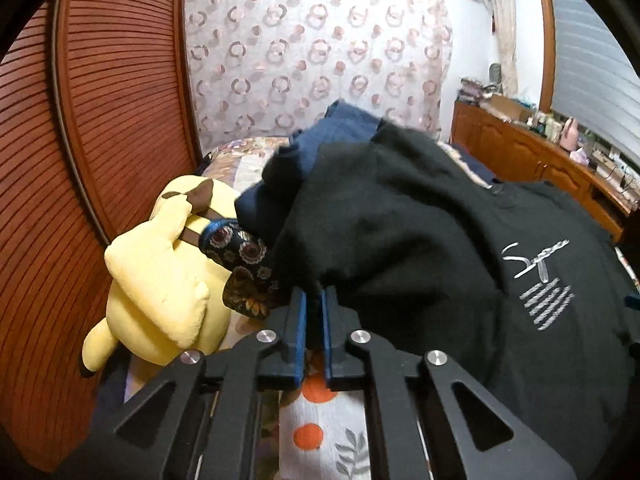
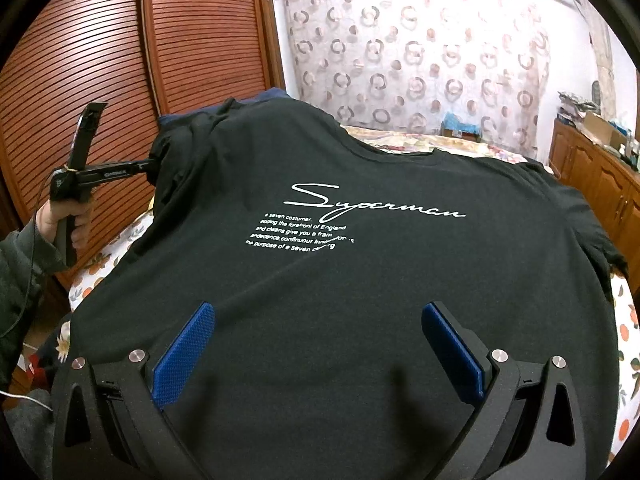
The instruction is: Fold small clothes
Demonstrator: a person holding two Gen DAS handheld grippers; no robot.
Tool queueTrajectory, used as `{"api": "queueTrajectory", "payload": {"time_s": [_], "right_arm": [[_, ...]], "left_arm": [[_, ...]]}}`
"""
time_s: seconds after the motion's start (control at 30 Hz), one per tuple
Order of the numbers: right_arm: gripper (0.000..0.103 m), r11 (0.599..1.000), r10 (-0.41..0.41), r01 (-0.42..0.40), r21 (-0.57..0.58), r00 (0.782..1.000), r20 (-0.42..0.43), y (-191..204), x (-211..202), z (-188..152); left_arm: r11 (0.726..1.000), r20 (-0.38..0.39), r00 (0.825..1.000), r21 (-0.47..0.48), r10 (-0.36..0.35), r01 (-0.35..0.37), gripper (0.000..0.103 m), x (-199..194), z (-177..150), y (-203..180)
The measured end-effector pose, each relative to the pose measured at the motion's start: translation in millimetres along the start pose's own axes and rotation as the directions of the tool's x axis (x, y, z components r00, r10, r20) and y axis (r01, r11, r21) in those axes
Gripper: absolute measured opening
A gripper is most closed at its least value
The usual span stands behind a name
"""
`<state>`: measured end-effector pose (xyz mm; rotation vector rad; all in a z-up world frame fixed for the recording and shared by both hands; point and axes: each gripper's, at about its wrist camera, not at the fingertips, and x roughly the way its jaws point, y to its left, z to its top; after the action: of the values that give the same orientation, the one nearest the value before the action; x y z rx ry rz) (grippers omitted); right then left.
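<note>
We are at a bed (image 2: 624, 332) in a bedroom. The black T-shirt (image 2: 340, 280) lies spread on it. Our left gripper (image 1: 314, 300) pinches the sleeve edge tight. Our right gripper (image 2: 320, 344) has its 2 fingers spread wide above the hem. We should lift the sleeve slowly and fold inward. The yellow plush toy (image 1: 160, 280) sits just beside, so the open room is on the right.

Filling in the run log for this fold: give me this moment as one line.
left gripper: shut on black T-shirt sleeve | right gripper: open over hem | shirt: flat on bed
</note>
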<state>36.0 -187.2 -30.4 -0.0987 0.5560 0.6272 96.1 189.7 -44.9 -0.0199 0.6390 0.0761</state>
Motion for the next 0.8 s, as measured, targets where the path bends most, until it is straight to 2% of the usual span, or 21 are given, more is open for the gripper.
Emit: {"api": "queueTrajectory", "payload": {"time_s": [0.07,0.27,0.47,0.63,0.8], "right_arm": [[0.103,1.0,0.001,-0.001,0.005,1.0,0.004,0,1,-1],[0.103,1.0,-0.002,0.002,0.011,1.0,0.005,2,1,-2],[0.103,1.0,0.0,0.0,0.019,1.0,0.005,2,2,-2],[0.103,1.0,0.006,-0.006,0.029,1.0,0.006,-1,1,-3],[0.103,0.999,0.015,-0.016,0.048,1.0,0.007,-5,1,-3]], "left_arm": [[1.0,0.027,1.0,0.014,0.009,-0.01,0.007,-13,3,-5],[0.998,0.092,0.995,0.046,-0.041,0.037,0.006,-51,23,-27],[0.987,0.123,0.984,0.115,-0.128,0.114,0.007,-64,54,-71],[0.97,0.088,0.979,0.178,-0.185,0.167,0.007,-48,76,-113],[0.956,0.016,0.976,0.207,-0.216,0.208,0.008,-28,78,-139]]}}
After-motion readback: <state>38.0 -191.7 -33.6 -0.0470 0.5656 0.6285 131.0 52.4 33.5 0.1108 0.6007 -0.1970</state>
